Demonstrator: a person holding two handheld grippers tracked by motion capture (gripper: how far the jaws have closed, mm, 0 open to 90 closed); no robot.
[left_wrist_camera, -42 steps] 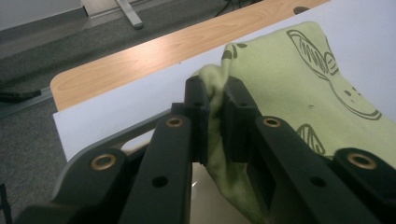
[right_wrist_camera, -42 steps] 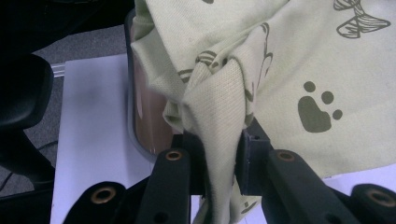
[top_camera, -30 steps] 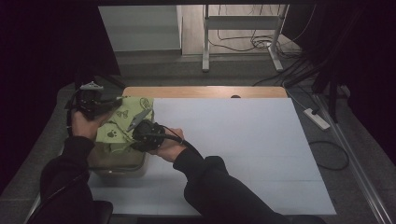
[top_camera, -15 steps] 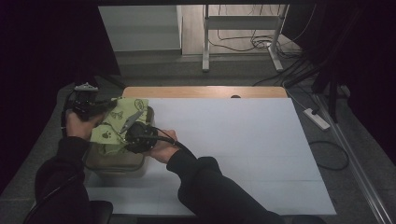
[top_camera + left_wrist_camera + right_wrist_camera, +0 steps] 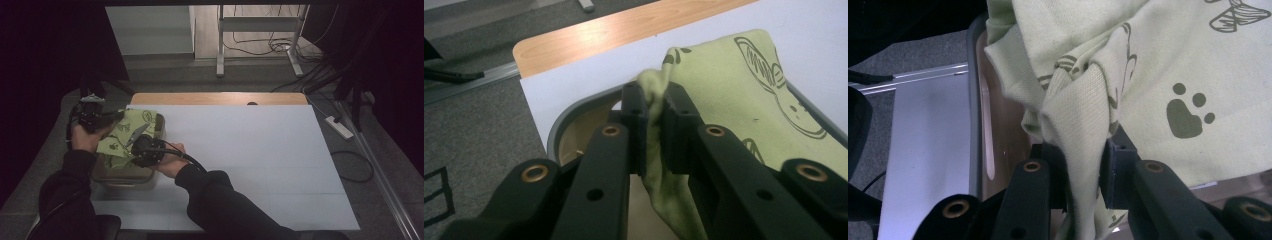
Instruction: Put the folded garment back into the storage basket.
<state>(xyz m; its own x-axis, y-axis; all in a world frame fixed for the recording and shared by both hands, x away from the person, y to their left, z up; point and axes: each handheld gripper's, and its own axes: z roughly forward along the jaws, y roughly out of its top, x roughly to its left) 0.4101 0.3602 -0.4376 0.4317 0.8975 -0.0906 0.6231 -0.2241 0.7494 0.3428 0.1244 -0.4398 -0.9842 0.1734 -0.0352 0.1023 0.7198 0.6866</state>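
Note:
A light green cloth [image 5: 125, 135] printed with paw marks and butterflies is stretched over a clear plastic bin [image 5: 122, 176] at the table's left edge. My left gripper [image 5: 95, 116] is shut on the cloth's far corner; its jaws pinch a fold of the cloth [image 5: 744, 100] at my left gripper [image 5: 655, 107], above the bin's grey rim [image 5: 574, 107]. My right gripper [image 5: 142, 148] is shut on the near edge; a bunched fold of the cloth [image 5: 1148, 75] is clamped at my right gripper [image 5: 1083, 170], over the bin's inside [image 5: 998, 140].
A white sheet [image 5: 250, 150] covers most of the table; bare wood [image 5: 215, 98] shows along the far edge. Grey carpet [image 5: 474, 130] lies to the left of the table. A metal stand [image 5: 260, 40] and cables are on the floor behind, a power strip [image 5: 339, 127] at the right.
Both grippers have sunk a little toward the bin with the cloth still held, and the cloth now lies flatter and wider over the bin's opening.

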